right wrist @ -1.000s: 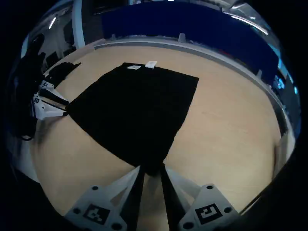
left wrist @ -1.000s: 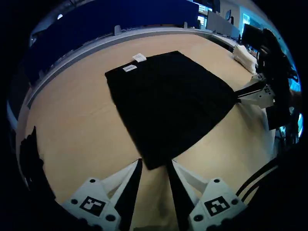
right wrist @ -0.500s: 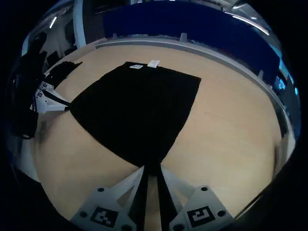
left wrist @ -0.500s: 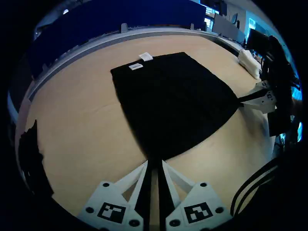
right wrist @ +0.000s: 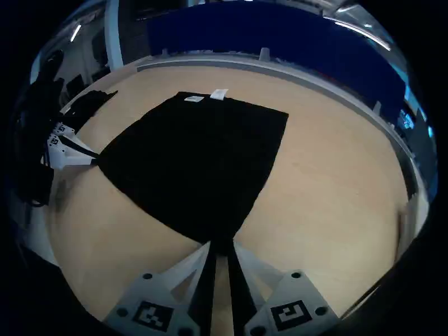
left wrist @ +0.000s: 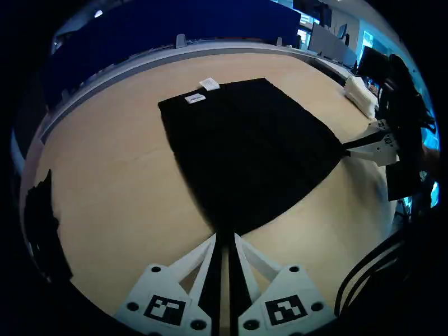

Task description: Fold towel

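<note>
Nearest the camera in the left gripper view, the left hand-held gripper (left wrist: 225,246) has its two fingers drawn in to a narrow slit, nipping the near corner of the towel (left wrist: 246,145) between them. In the right gripper view, the right hand-held gripper (right wrist: 221,252) is likewise almost closed, its fingers pinching the neighbouring corner where the cloth comes to a point. Each tool also appears from the other's camera at the side of the cloth, its white fingers meeting a stretched-out corner, with a dark-sleeved arm behind it. The towel is plain black and dull, a single spread layer lying on the pale wooden worktop (left wrist: 112,168). It reads as a rough four-sided sheet, its held corners pulled to sharp tips so that the near edge between them runs in a shallow curve. Its surface looks smooth, though the cloth is too dark to tell fine wrinkles or weave. At its far edge sit two small white labels, one (left wrist: 195,98) lying on the black cloth near the far left corner and the other (left wrist: 209,83) poking out just past the hem onto the wood. Farther off, a dark bundle (left wrist: 42,235) lies at the worktop's left side, and a white folded stack (left wrist: 358,92) rests at the far right. A grey rim bounds the worktop, with a blue partition (left wrist: 168,22) behind it.
</note>
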Demonstrator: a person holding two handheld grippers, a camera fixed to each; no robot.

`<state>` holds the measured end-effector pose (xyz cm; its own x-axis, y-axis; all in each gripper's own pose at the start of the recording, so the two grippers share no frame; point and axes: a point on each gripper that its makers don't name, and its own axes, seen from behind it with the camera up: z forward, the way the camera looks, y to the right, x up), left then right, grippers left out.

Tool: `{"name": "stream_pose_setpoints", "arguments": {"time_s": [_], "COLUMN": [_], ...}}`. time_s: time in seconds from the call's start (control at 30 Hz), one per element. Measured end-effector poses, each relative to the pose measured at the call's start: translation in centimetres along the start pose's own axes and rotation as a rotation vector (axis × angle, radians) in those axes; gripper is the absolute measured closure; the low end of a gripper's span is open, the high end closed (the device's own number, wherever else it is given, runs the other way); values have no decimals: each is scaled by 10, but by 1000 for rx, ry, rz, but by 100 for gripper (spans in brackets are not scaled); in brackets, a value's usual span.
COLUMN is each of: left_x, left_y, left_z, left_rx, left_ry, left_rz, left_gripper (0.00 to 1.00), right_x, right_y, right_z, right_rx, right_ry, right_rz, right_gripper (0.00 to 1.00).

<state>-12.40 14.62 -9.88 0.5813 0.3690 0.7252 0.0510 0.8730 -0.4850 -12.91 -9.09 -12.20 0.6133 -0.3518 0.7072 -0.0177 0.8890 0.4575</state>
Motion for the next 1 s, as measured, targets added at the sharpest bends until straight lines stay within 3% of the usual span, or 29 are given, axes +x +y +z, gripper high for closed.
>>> {"name": "stream_pose_setpoints", "arguments": {"time_s": [0.5,1.0], "left_x": [3,23], "left_y": [2,14], "left_z": [-3,-38], "left_rx": [-2,-27], "left_ry": [2,42], "left_rz": [-10,-55], "left_gripper": [93,94], "right_x": [6,30], "right_y": [-1,-3], "right_z": [-4,-39], "right_rx": [10,20], "right_ry": [6,39], "right_rz": [-4,-16], "right_gripper": [87,87]}}
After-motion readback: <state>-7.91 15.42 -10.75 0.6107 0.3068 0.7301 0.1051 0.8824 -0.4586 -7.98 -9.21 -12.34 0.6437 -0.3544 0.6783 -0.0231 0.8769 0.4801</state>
